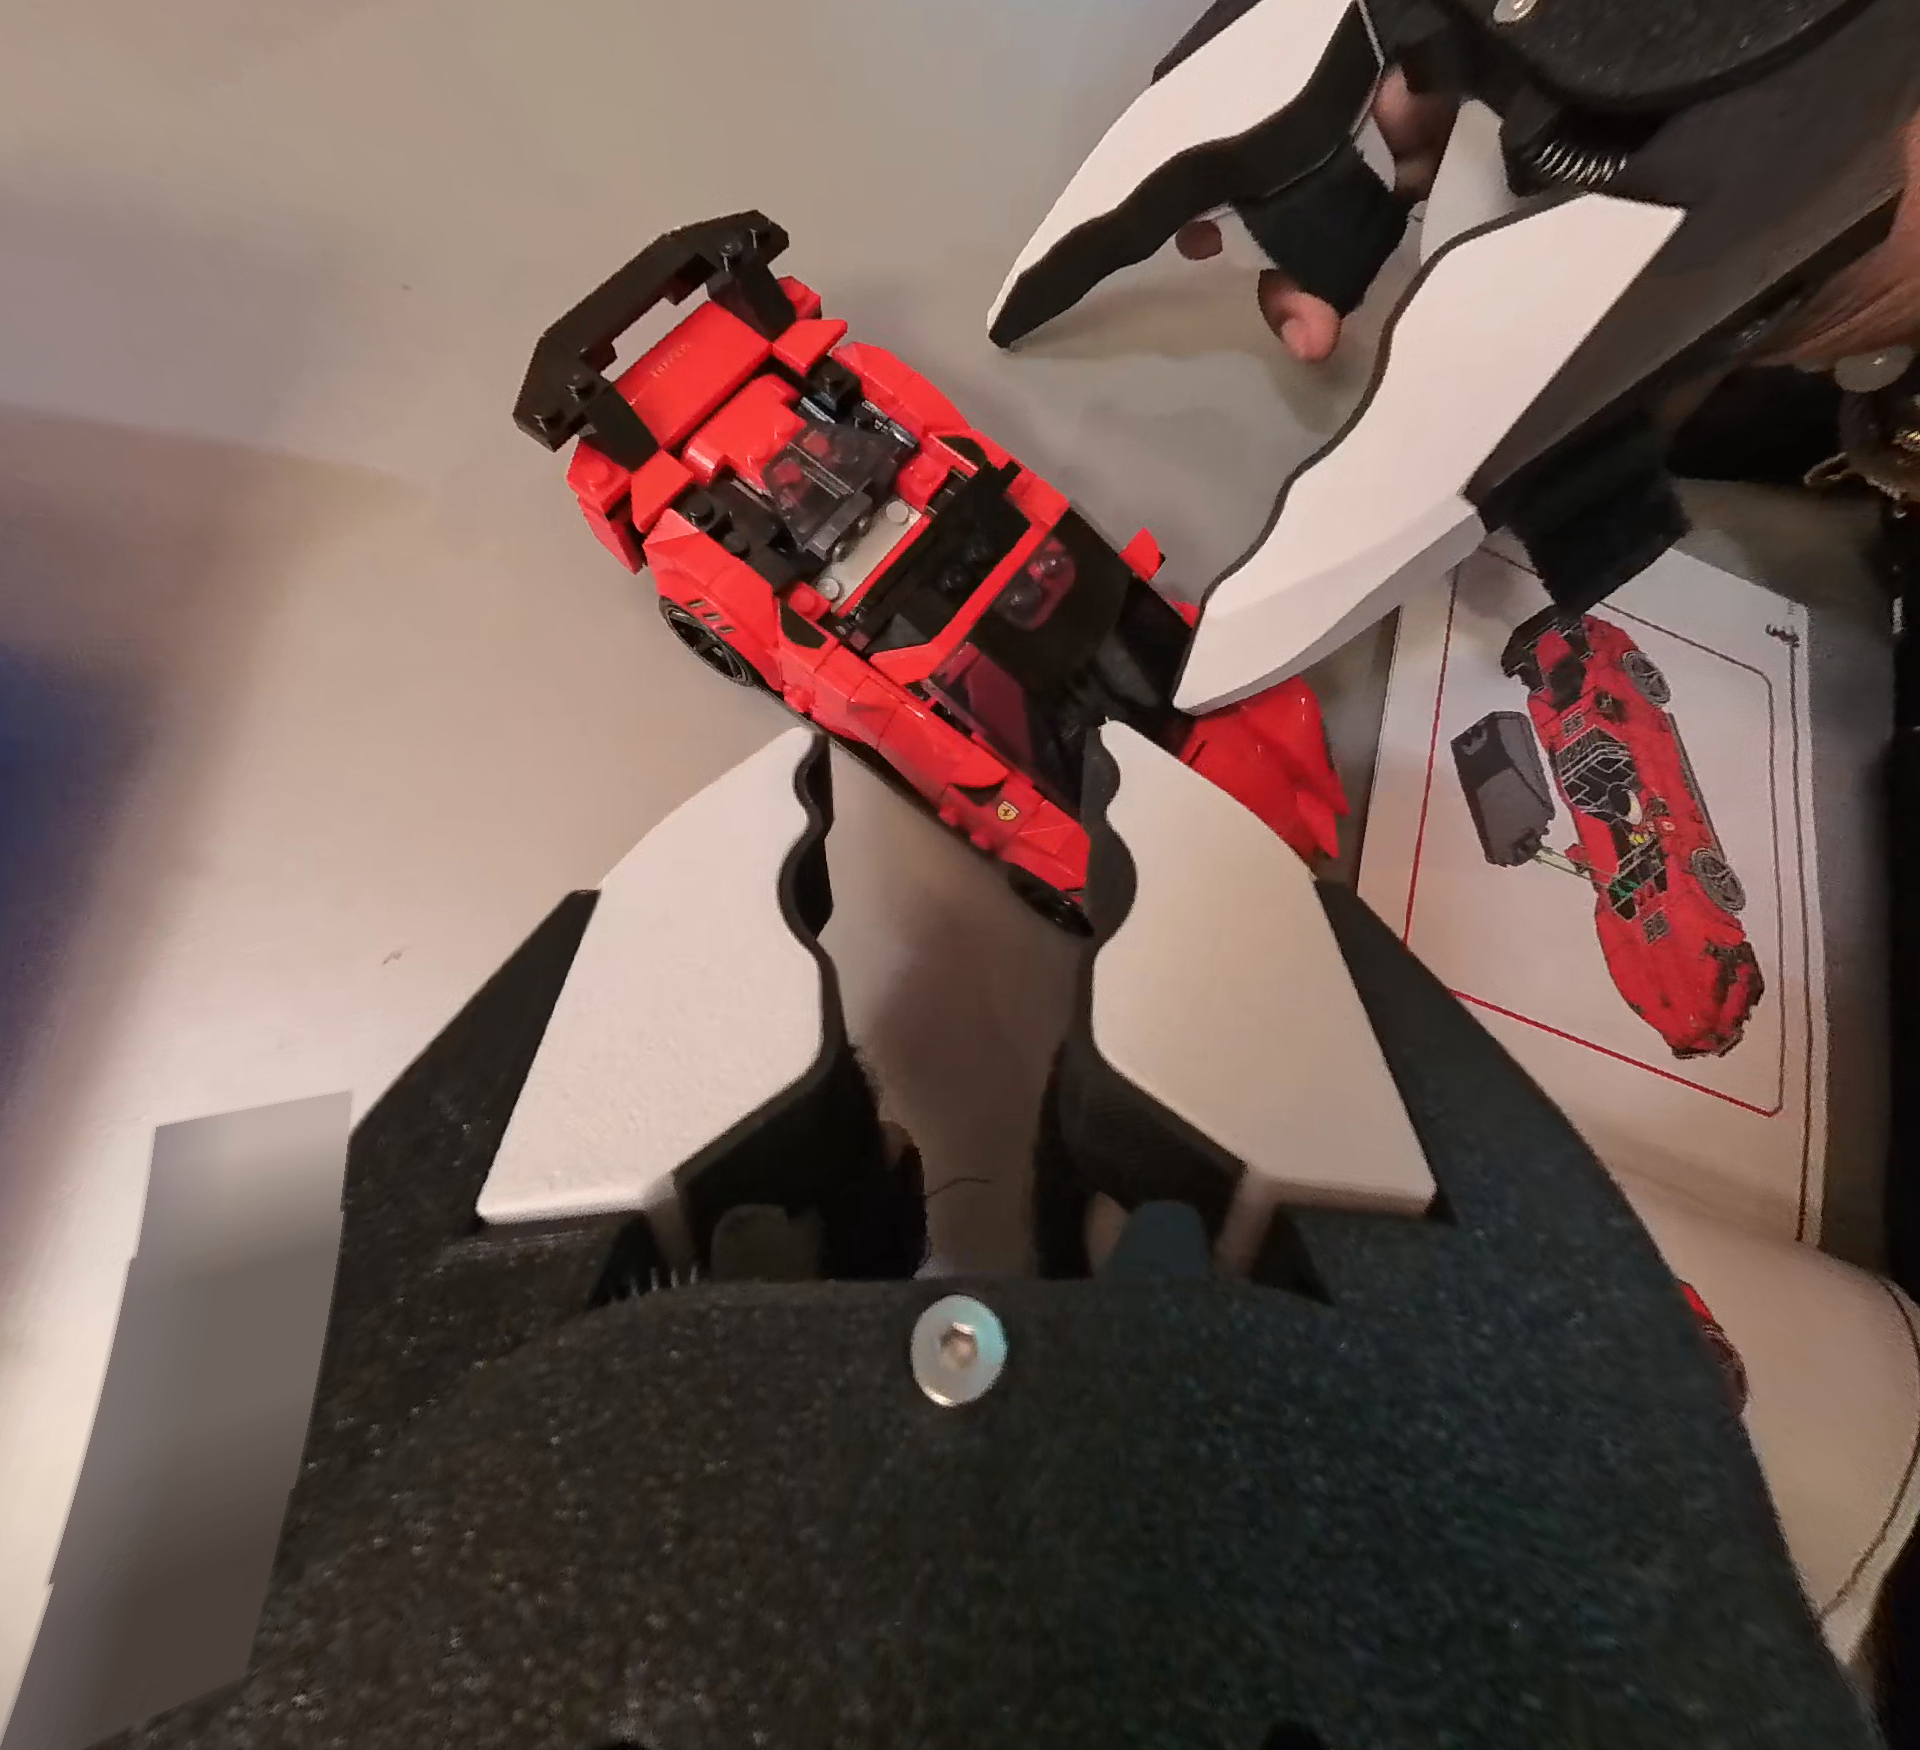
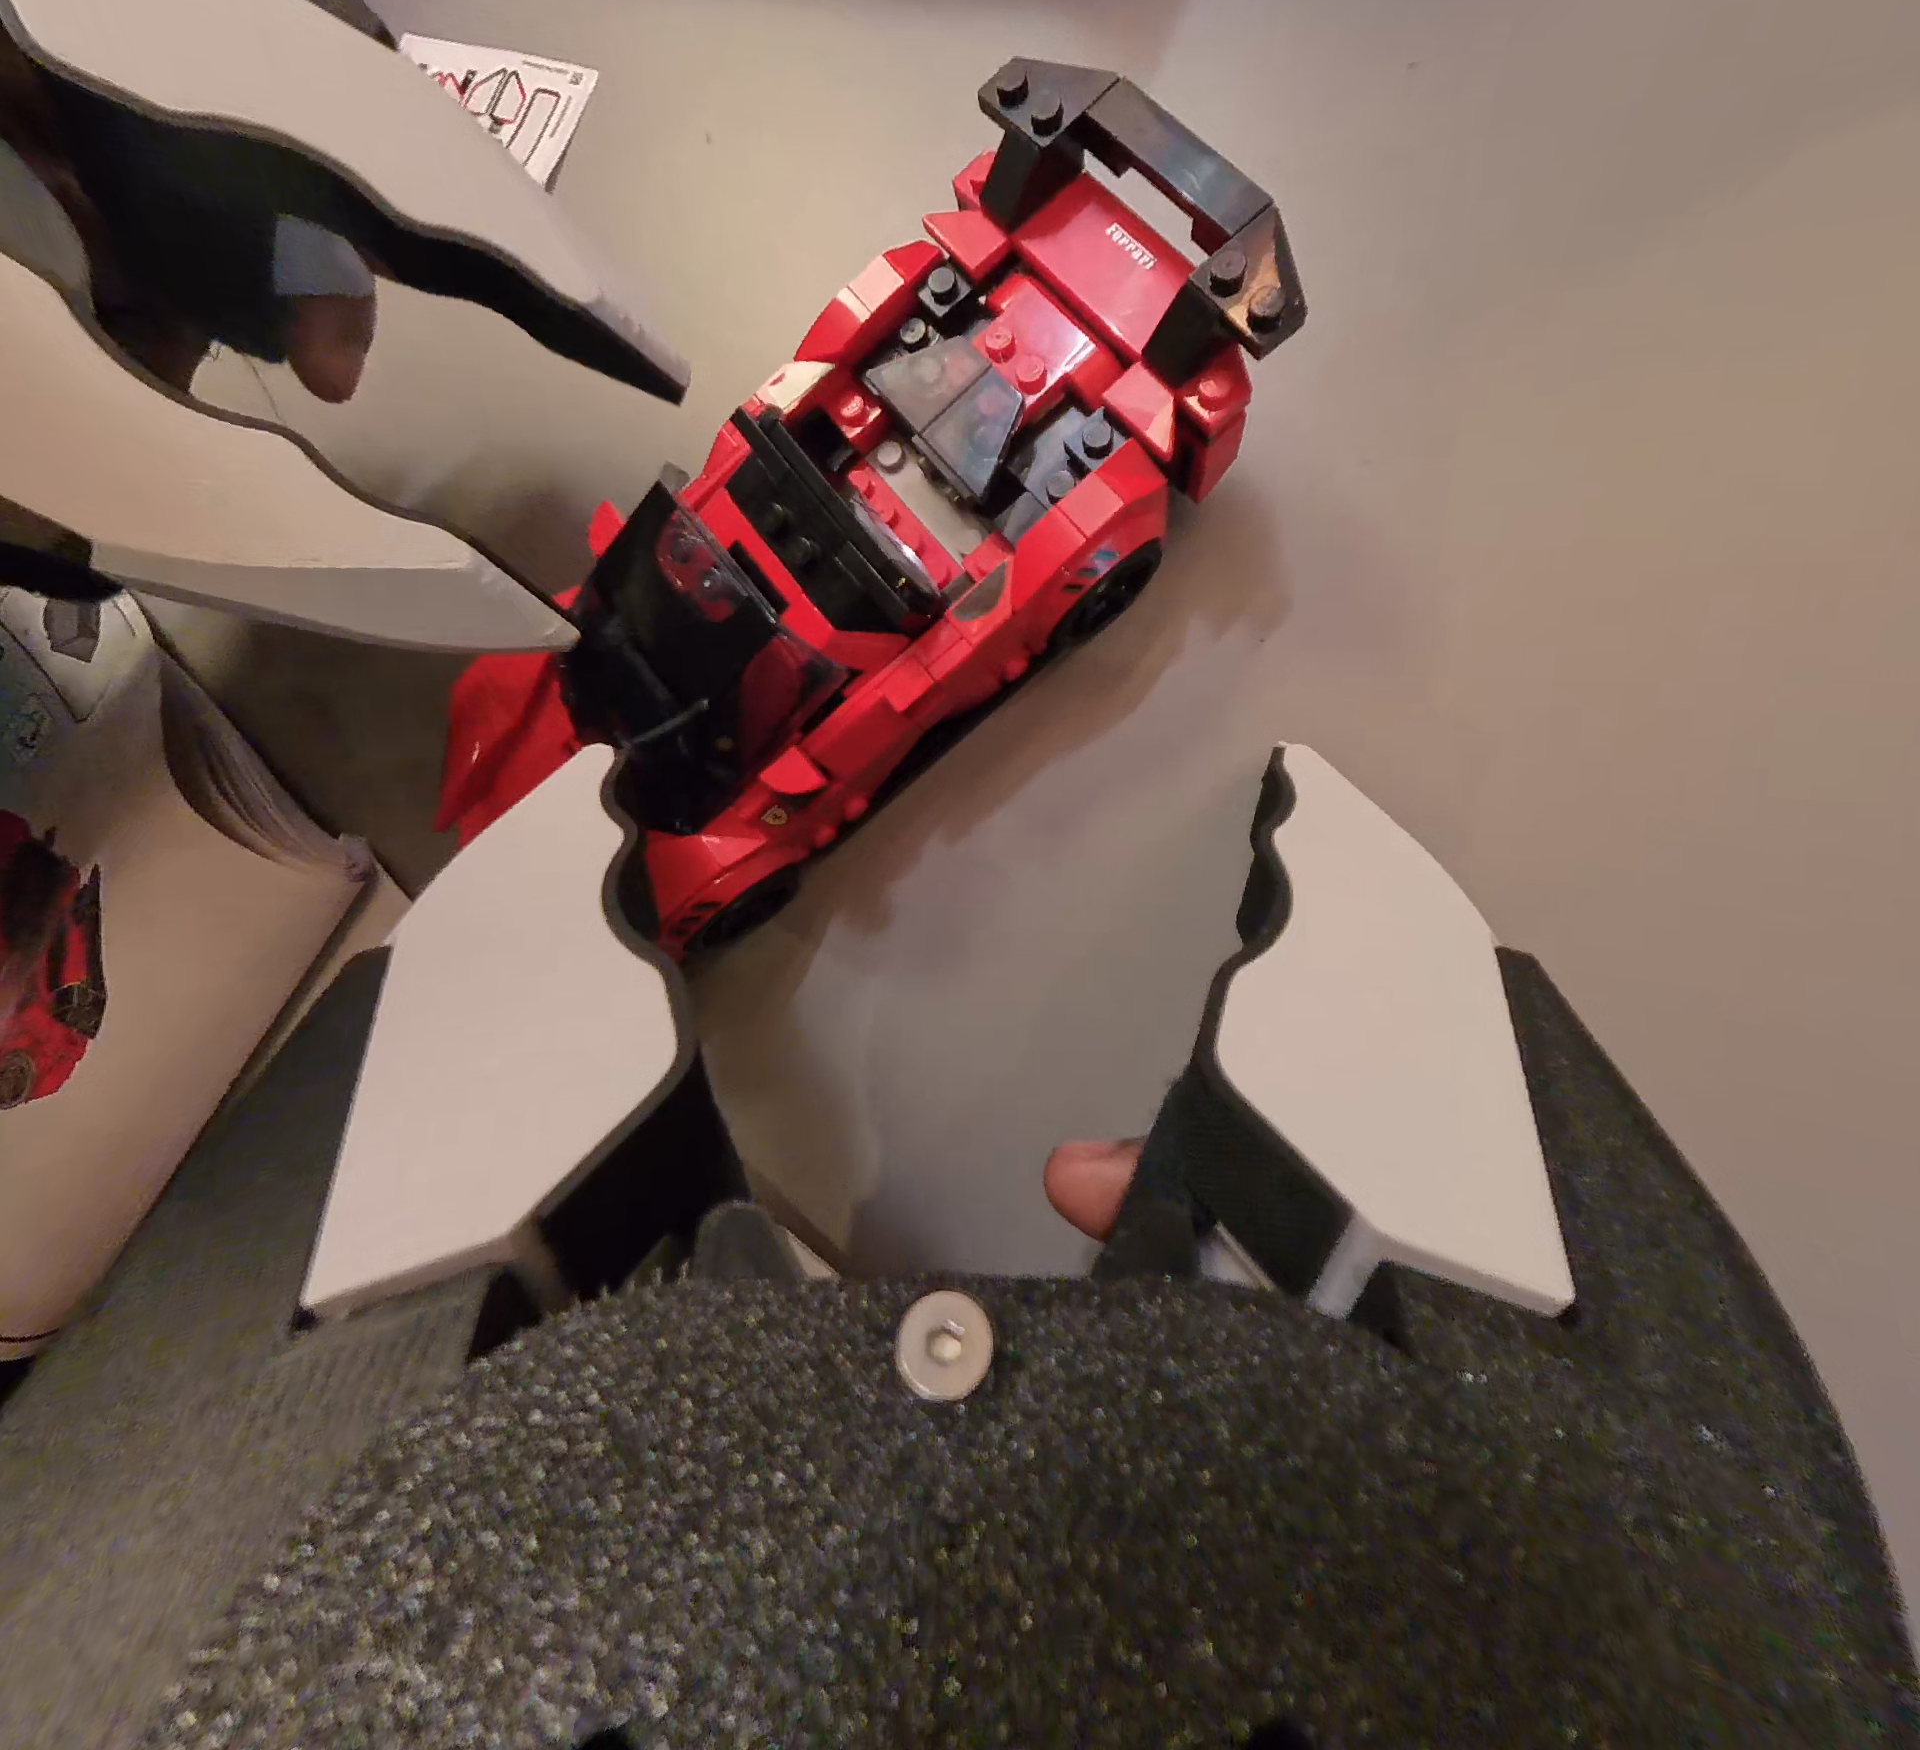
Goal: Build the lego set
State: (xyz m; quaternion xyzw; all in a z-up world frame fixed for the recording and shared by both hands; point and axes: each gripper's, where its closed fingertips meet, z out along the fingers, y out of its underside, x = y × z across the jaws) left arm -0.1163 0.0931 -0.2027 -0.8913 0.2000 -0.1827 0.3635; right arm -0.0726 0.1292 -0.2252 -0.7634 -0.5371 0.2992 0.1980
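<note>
Left gripper open, fingers straddling red car nose on table. Right gripper open, one tip seemingly touching windshield. Risk: sideways push pops windshield loose.

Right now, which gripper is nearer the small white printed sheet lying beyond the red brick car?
Left. The left gripper reaches in just beside the sheet; the right gripper comes from the other side of the car, farther off.
</note>
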